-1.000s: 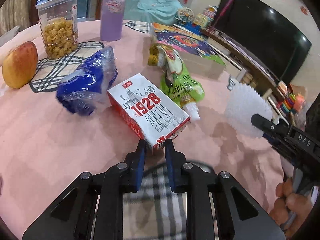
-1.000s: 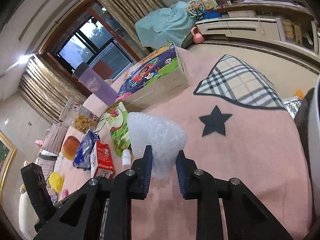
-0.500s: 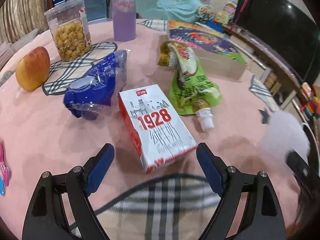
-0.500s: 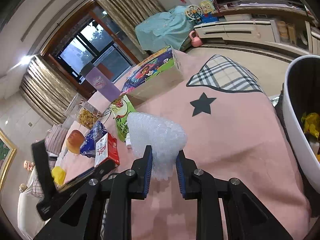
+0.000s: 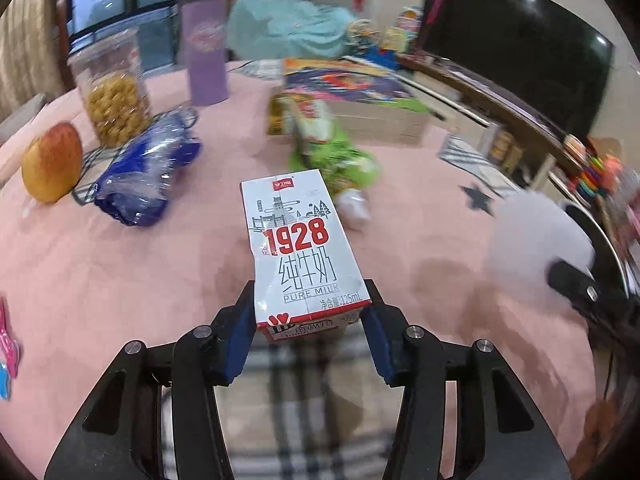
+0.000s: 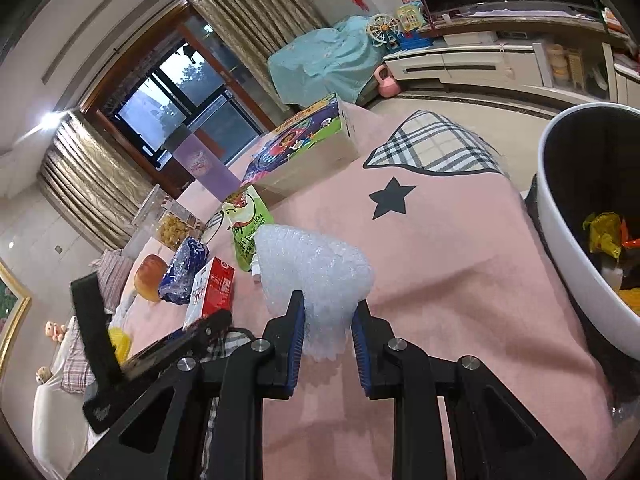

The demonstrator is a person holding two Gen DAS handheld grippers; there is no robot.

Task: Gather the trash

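My left gripper (image 5: 307, 322) is shut on the near end of a white and red 1928 milk carton (image 5: 298, 246), which points away from me over the pink tablecloth. The carton also shows in the right wrist view (image 6: 212, 290). My right gripper (image 6: 327, 320) is shut on a white bubble wrap wad (image 6: 314, 270) and holds it above the table. The wad shows blurred in the left wrist view (image 5: 536, 240). A white trash bin (image 6: 560, 240) with wrappers inside stands at the right table edge.
On the table lie a green drink pouch (image 5: 334, 152), a crumpled blue bag (image 5: 148, 176), an apple (image 5: 52, 162), a snack jar (image 5: 110, 88), a purple tumbler (image 5: 204, 48) and a flat colourful box (image 5: 360, 96). A TV (image 5: 516, 52) stands beyond the table.
My left gripper opened wide, then closed on the milk carton, which now lies straight between the fingers. My right gripper carried the bubble wrap toward the bin, which came into view.
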